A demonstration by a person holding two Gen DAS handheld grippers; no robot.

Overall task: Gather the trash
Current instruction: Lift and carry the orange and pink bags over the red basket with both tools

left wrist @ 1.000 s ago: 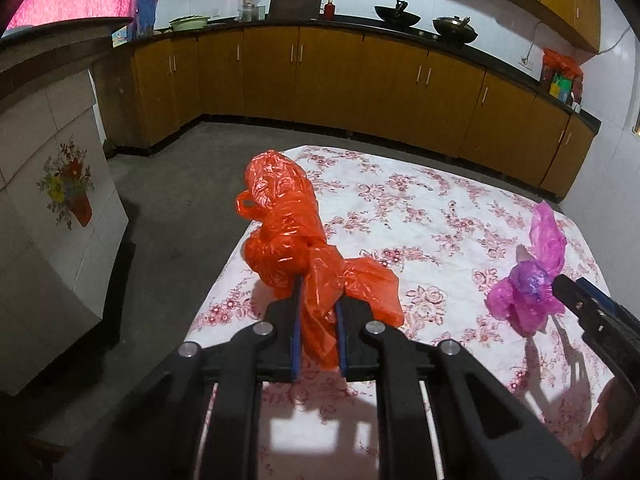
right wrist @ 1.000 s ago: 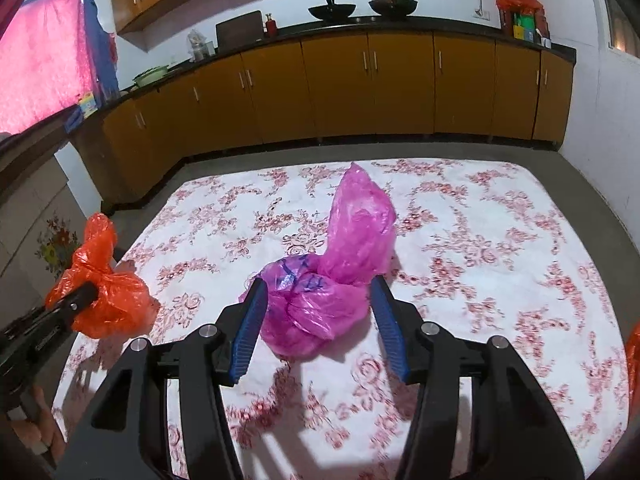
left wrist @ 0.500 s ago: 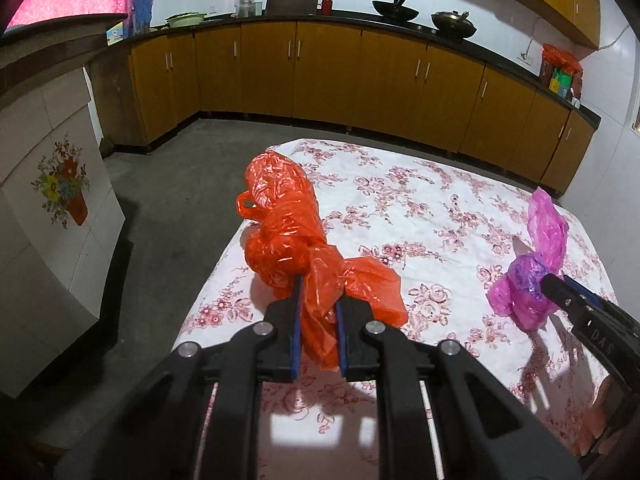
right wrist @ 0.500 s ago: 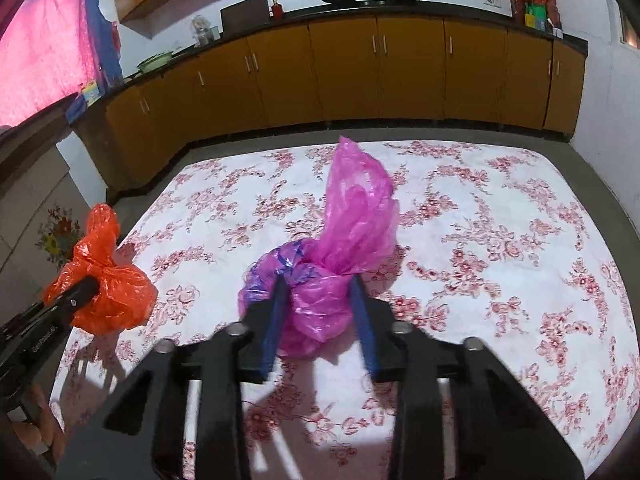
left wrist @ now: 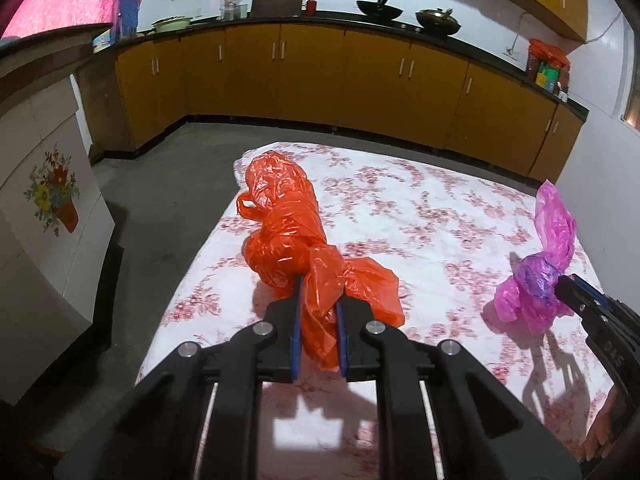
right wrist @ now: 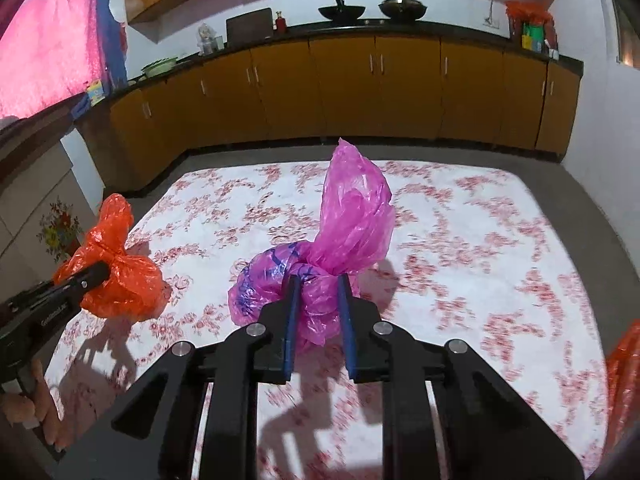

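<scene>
Left tongs point(left wrist: 318, 308): clamped narrow on the knotted neck of the orange bag point(left wrist: 286, 220). The bag's twisted body runs forward from the blue pads; a loose flap spills to the right of them. It sits near the left edge of the floral-cloth worktop point(left wrist: 420, 216).

Right tongs point(right wrist: 318, 300): closed on the pink bag point(right wrist: 352, 216) at its tied waist. The open top stands upright above the grip. The darker bundle with blue print bulges to the left of the pads, about mid-worktop.

Left wrist view only: the floor drop beside the worktop's left edge, and a white cabinet point(left wrist: 44, 216) with a flower decal. The right tongs enter from the right margin with their tip against the pink bag; from this angle I cannot tell how far they are closed.

Right wrist view only: the full width of the worktop, and another patch of orange plastic point(right wrist: 624, 372) at the far right margin, too cropped to identify. The left tongs come in low left, tip buried in the orange bag, with fingers of the holding hand point(right wrist: 28, 408) visible.

Both views: yellow-brown base cabinets point(right wrist: 360, 88) along the back wall, two dark woks point(right wrist: 342, 10) on top.
</scene>
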